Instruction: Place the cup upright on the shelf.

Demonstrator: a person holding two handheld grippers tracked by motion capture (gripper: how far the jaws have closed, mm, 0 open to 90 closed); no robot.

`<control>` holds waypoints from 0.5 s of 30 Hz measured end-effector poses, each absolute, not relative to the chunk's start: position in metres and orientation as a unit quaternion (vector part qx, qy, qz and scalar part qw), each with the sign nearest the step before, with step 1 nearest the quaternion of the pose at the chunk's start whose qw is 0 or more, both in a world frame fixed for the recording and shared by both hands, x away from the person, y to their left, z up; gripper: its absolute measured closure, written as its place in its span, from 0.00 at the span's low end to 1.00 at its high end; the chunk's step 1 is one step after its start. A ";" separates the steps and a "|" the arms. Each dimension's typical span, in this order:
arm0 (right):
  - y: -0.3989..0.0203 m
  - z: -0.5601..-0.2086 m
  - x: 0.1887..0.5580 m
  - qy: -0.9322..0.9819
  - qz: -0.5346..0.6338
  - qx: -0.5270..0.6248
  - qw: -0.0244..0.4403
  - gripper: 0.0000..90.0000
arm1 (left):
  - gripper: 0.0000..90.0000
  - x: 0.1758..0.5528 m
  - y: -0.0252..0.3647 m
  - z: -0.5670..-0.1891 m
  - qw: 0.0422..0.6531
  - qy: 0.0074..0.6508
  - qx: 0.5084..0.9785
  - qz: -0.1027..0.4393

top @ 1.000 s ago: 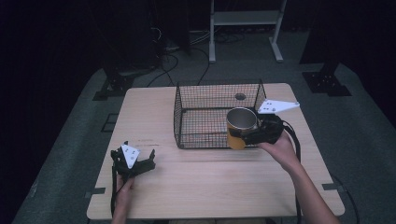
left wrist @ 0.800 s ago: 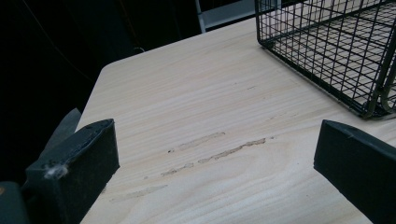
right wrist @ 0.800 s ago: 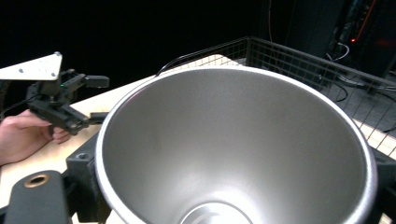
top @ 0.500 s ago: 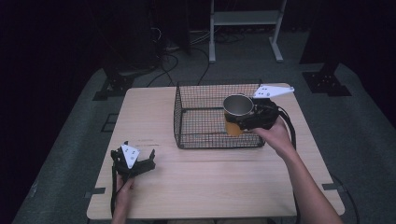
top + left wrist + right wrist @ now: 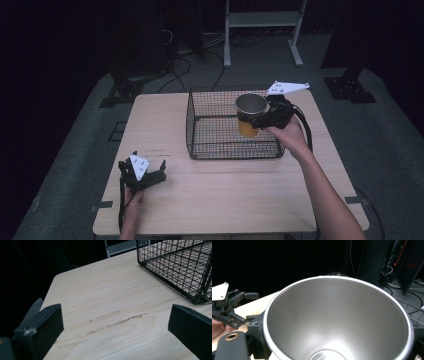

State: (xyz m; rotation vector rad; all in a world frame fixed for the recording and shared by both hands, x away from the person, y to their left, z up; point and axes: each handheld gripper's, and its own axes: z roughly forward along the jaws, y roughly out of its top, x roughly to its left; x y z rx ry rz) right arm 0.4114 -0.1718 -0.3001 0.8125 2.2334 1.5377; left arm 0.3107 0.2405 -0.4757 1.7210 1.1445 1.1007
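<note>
A steel cup (image 5: 251, 113) with an orange outside is held upright over the right part of a black wire basket (image 5: 215, 130). My right gripper (image 5: 257, 120) is shut on it from the right. In the right gripper view the cup's shiny inside (image 5: 337, 315) sits between the black fingers (image 5: 255, 333). Whether the cup's base is below the basket rim I cannot tell. My left gripper (image 5: 143, 167) rests open on the table's front left, with nothing between its jaws (image 5: 115, 322). The basket's near corner (image 5: 197, 298) lies ahead of it to the right.
The wooden table (image 5: 225, 200) has bare room in front of and left of the basket, with faint scratch marks (image 5: 117, 320) near the left gripper. A white metal rack (image 5: 262, 20) and cables (image 5: 175, 45) stand on the dark floor behind.
My right gripper has carried the cup from the basket's front right corner up and back, slightly left, over the basket. The left gripper has not moved.
</note>
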 end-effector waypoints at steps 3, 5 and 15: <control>-0.170 -0.300 0.419 0.780 0.533 0.290 0.151 0.13 | 0.00 0.311 0.240 -0.476 0.390 0.450 0.677 0.433; -0.168 -0.300 0.421 0.781 0.531 0.291 0.152 0.13 | 0.00 0.311 0.240 -0.476 0.390 0.450 0.677 0.433; -0.158 -0.303 0.436 0.786 0.525 0.295 0.142 0.13 | 0.00 0.311 0.241 -0.476 0.390 0.450 0.677 0.433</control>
